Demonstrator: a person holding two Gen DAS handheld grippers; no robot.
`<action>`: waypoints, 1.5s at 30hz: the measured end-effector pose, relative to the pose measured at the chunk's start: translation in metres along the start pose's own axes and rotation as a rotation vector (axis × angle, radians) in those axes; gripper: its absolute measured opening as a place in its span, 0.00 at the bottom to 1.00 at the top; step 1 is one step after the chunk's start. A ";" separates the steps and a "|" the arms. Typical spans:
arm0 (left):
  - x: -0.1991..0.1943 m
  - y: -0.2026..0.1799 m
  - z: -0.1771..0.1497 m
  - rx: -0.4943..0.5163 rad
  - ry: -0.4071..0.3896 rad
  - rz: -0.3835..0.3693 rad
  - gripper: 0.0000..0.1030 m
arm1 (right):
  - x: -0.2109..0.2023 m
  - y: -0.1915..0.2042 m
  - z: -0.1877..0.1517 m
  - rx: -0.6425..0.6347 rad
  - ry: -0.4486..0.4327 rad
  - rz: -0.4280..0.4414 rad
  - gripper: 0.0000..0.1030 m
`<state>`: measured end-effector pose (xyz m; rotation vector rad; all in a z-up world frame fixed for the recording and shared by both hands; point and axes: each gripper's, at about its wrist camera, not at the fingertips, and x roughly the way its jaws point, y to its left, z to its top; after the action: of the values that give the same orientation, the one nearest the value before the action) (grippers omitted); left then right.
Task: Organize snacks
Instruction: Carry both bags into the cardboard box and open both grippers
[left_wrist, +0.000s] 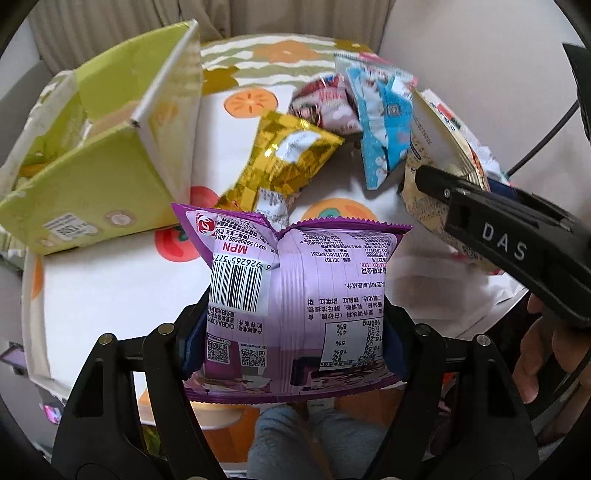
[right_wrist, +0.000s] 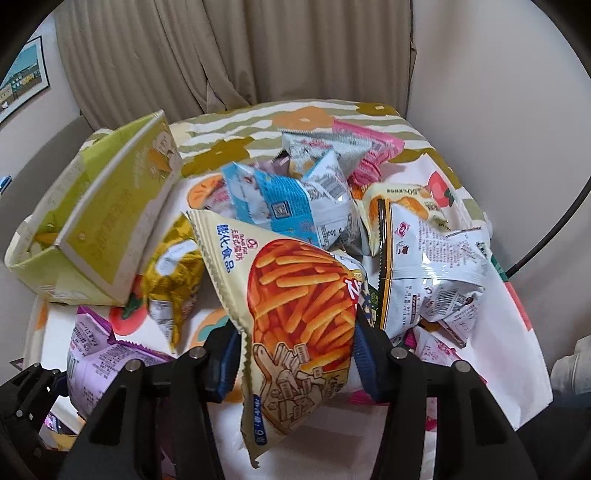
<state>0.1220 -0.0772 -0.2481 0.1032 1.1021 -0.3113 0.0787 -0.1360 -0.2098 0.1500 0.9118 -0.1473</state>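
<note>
Between left gripper (left_wrist: 291, 332) pads: purple pack (left_wrist: 295, 295), clamped; green box (left_wrist: 92, 166) up-left, few items inside. Right view: right gripper (right_wrist: 295, 354) clamps fries pack (right_wrist: 291, 317); pile (right_wrist: 369, 206) ahead unsorted. Mostly left.

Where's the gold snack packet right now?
The gold packet lies on the tablecloth mid-table, just right of the green box and left of the blue packet; in the right wrist view it sits behind the held stick-snack bag.
</note>
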 end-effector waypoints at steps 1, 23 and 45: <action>-0.005 0.000 0.000 -0.005 -0.008 0.003 0.70 | -0.007 0.001 0.001 -0.003 -0.011 0.005 0.47; -0.136 0.113 0.079 -0.227 -0.287 0.106 0.70 | -0.096 0.076 0.088 -0.225 -0.185 0.231 0.47; -0.038 0.303 0.186 -0.104 -0.099 0.068 0.70 | 0.006 0.244 0.162 -0.154 -0.068 0.251 0.47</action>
<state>0.3560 0.1750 -0.1518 0.0325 1.0126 -0.1955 0.2542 0.0718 -0.1002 0.1149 0.8259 0.1500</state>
